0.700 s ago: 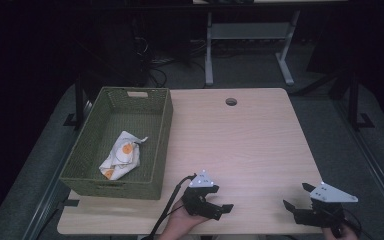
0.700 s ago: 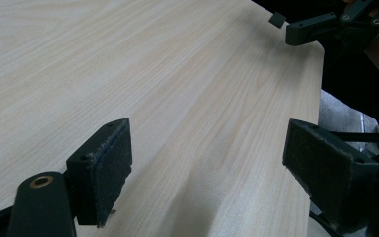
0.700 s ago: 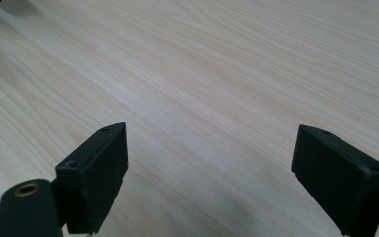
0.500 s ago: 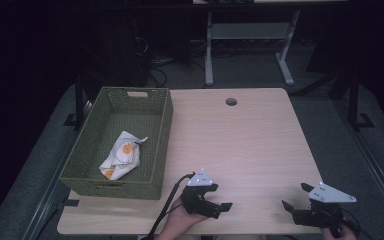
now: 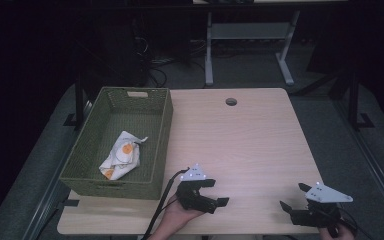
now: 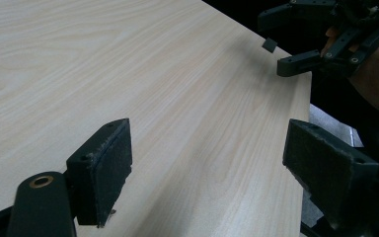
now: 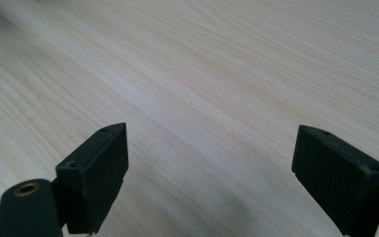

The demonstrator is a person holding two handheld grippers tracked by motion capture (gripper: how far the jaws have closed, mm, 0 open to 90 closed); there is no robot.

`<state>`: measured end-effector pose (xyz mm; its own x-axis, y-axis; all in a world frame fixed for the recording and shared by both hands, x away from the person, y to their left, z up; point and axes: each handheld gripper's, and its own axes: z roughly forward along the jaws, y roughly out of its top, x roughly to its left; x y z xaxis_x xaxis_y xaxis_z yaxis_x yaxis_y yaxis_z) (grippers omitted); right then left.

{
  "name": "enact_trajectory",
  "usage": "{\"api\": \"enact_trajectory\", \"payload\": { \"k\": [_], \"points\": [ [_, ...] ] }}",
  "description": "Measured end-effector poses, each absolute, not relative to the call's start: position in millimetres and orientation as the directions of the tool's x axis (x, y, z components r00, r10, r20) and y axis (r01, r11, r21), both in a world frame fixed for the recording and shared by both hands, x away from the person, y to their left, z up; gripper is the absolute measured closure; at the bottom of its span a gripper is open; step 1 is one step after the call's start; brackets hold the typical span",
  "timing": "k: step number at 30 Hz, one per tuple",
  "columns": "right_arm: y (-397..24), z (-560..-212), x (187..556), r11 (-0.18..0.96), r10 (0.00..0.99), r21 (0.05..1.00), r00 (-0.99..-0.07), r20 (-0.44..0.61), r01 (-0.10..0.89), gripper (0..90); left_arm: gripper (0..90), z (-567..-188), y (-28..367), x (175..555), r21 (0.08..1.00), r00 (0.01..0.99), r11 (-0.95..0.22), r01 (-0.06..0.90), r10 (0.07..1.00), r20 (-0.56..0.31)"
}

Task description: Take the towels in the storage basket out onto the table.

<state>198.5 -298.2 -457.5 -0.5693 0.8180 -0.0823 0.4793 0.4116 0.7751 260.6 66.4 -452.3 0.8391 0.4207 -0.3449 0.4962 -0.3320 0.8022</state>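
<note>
Pouch (image 5: pixel 121 159) lies in the basket (image 5: pixel 162 131), left of the left tool (image 5: pixel 219 192); both tools (right tool (image 5: pixel 294 200)) spread, empty; approach from above.

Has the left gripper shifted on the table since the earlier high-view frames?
Yes, slightly. The left gripper has drifted a little toward the near table edge, farther from the green basket's corner, jaws open and empty.
</note>
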Motion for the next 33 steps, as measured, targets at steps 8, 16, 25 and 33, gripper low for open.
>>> {"api": "enact_trajectory", "payload": {
  "k": [8, 16, 25, 33],
  "points": [
    [-298.2, -456.9, 198.2, 0.411, 0.819, 0.778, -0.568, -0.084, 0.476, 13.8, 19.0, -445.1, 67.5, 261.3, 0.812, 0.849, -0.342, 0.473, 0.423, -0.317],
    [-294.4, -457.2, 198.3, 0.424, 0.81, 0.775, -0.578, -0.094, 0.468, 13.8, 19.0, -428.6, 72.7, 269.1, 0.823, 0.861, -0.356, 0.443, 0.424, -0.28],
    [-294.3, -456.6, 197.7, 0.423, 0.809, 0.778, -0.58, -0.093, 0.465, 13.9, 19.1, -405.4, 71.2, 276.8, 0.811, 0.881, -0.429, 0.397, 0.426, -0.206],
    [-293.3, -456.5, 197.6, 0.427, 0.806, 0.776, -0.584, -0.094, 0.464, 13.8, 19.0, -381.2, 77.3, 279.5, 0.807, 0.883, -0.453, 0.379, 0.436, -0.171]
  ]
}}
